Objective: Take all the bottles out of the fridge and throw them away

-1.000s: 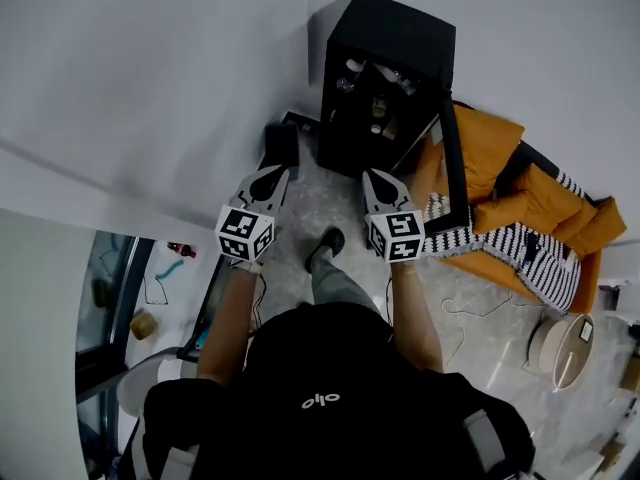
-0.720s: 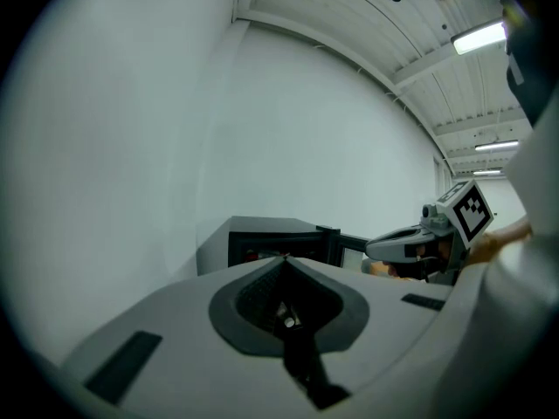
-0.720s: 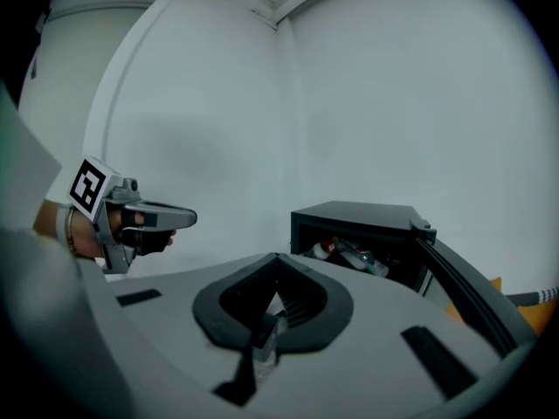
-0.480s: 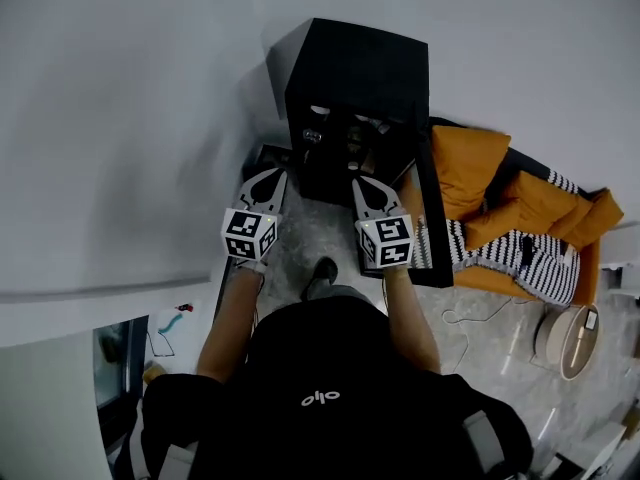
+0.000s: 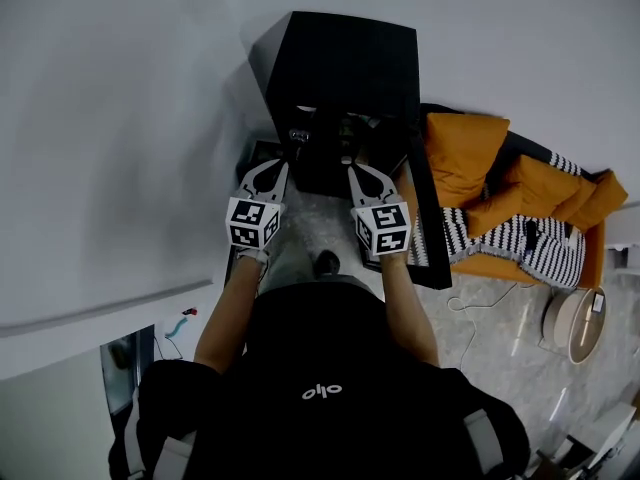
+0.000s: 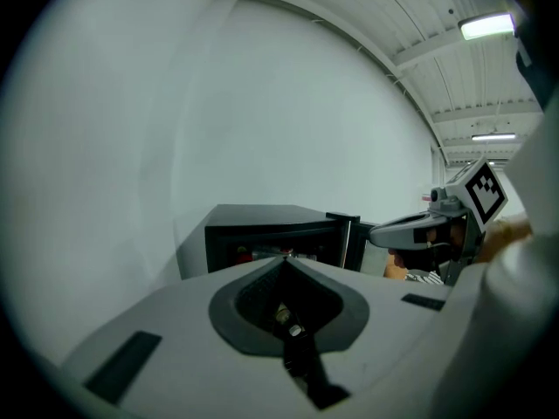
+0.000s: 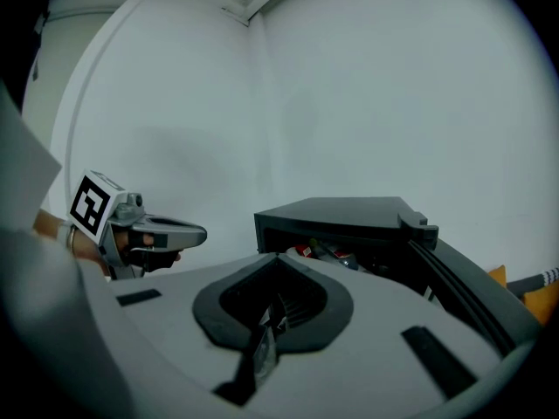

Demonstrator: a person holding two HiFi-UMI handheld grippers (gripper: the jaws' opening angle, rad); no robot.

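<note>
**Black fridge (image 5: 345,63) open, bottles (image 7: 334,253) not yet removed**

The bottles are seen lying inside the fridge, its door (image 5: 428,218) swung wide. The left tool (image 5: 272,173) and right tool (image 5: 357,176) are held just before the opening, both clenched and empty. The reach is judged in hand; next, one tool must be opened around a bottle.
</note>
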